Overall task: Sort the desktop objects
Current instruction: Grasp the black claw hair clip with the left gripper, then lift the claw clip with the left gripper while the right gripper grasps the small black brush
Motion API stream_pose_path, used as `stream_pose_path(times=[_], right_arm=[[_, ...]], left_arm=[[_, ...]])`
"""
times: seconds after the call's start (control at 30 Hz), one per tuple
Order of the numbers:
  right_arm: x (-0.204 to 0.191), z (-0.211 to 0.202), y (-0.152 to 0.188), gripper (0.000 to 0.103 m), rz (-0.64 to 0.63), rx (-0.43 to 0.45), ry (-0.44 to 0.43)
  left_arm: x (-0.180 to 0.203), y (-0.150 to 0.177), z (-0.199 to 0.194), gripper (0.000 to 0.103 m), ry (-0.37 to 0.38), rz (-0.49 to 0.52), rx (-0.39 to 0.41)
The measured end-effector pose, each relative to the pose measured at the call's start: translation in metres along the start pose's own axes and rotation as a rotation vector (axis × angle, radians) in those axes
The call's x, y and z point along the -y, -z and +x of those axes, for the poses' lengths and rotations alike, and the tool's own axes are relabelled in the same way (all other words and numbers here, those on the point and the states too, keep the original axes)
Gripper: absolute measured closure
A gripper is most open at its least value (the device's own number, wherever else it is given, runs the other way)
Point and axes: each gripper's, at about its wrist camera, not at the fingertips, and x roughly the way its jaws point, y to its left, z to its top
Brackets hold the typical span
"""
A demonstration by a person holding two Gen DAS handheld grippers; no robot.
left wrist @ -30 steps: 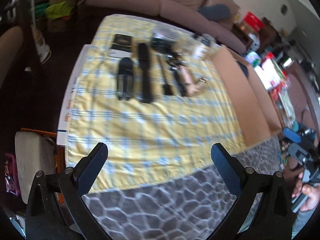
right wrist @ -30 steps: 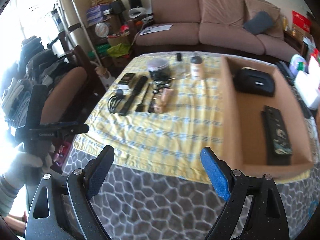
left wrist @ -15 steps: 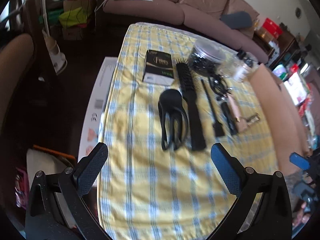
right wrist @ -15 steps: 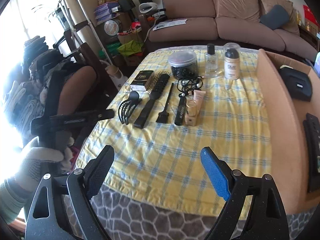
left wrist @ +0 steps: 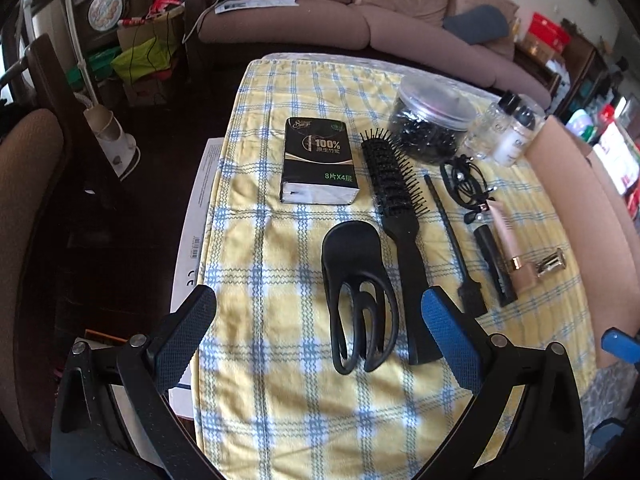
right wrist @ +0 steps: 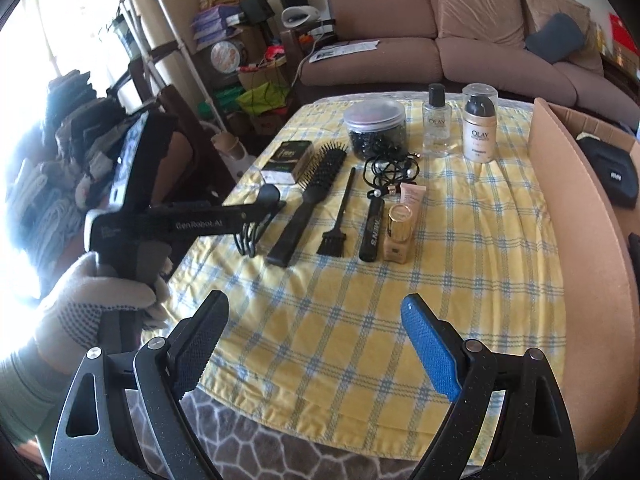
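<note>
On the yellow checked cloth (left wrist: 304, 400) lies a row of black things: a hair claw (left wrist: 356, 300), a vent brush (left wrist: 400, 216), a thin small brush (left wrist: 452, 240) and a mascara tube (left wrist: 494, 268). A tissue pack (left wrist: 318, 162) and a jar of hair ties (left wrist: 430, 128) lie behind them. My left gripper (left wrist: 316, 312) hangs open just above the hair claw, with nothing held. In the right wrist view it (right wrist: 276, 204) reaches in from the left over the hair claw (right wrist: 252, 240). My right gripper (right wrist: 314, 312) stands open and empty over the cloth's near part.
A cardboard box (right wrist: 568, 208) stands along the right of the table, with a black pouch (right wrist: 608, 172) inside. Two Olay bottles (right wrist: 480, 128) stand at the back. A foundation bottle (right wrist: 398, 232) and loose hair ties (right wrist: 392, 170) lie mid-table. A gloved hand (right wrist: 92, 304) holds the left gripper.
Both grippers have moved forward and down toward the table. The left one swung from the table's near edge to above the hair claw. Both stayed open.
</note>
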Motion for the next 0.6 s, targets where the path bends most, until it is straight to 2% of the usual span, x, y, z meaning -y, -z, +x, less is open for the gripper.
stream_pose_path(times=[0.1, 0.17, 0.27, 0.3, 0.33, 0.37, 0.47, 0.53, 0.6], right_arm=[[0.000, 0.004, 0.001, 0.021, 0.013, 0.003, -0.012], [-0.002, 0.008, 0.002, 0.025, 0.018, -0.007, -0.020], [-0.004, 0.011, 0.004, 0.027, 0.017, -0.011, -0.027], [-0.004, 0.011, 0.005, 0.027, 0.017, -0.011, -0.029], [-0.004, 0.012, 0.005, 0.029, 0.019, -0.011, -0.033], [-0.005, 0.013, 0.005, 0.031, 0.019, -0.012, -0.037], [-0.007, 0.017, 0.003, 0.041, 0.018, -0.016, -0.043], [-0.010, 0.018, 0.000, 0.046, 0.019, -0.014, -0.051], [-0.013, 0.019, -0.002, 0.047, 0.016, -0.007, -0.056]], left_arm=[[0.004, -0.001, 0.007, 0.018, 0.008, 0.017, -0.012], [0.005, -0.001, 0.014, 0.033, 0.007, 0.032, -0.030], [0.003, 0.002, 0.023, 0.040, 0.028, 0.034, -0.053], [0.002, 0.002, 0.021, 0.047, 0.038, 0.034, -0.047], [0.000, 0.002, 0.019, 0.062, 0.060, 0.027, -0.044], [-0.002, 0.002, 0.016, 0.067, 0.091, 0.012, -0.040], [-0.012, -0.001, 0.001, 0.068, 0.136, -0.024, -0.016], [-0.024, -0.003, -0.011, 0.069, 0.206, -0.074, 0.004], [-0.037, -0.005, -0.018, 0.070, 0.288, -0.123, 0.013]])
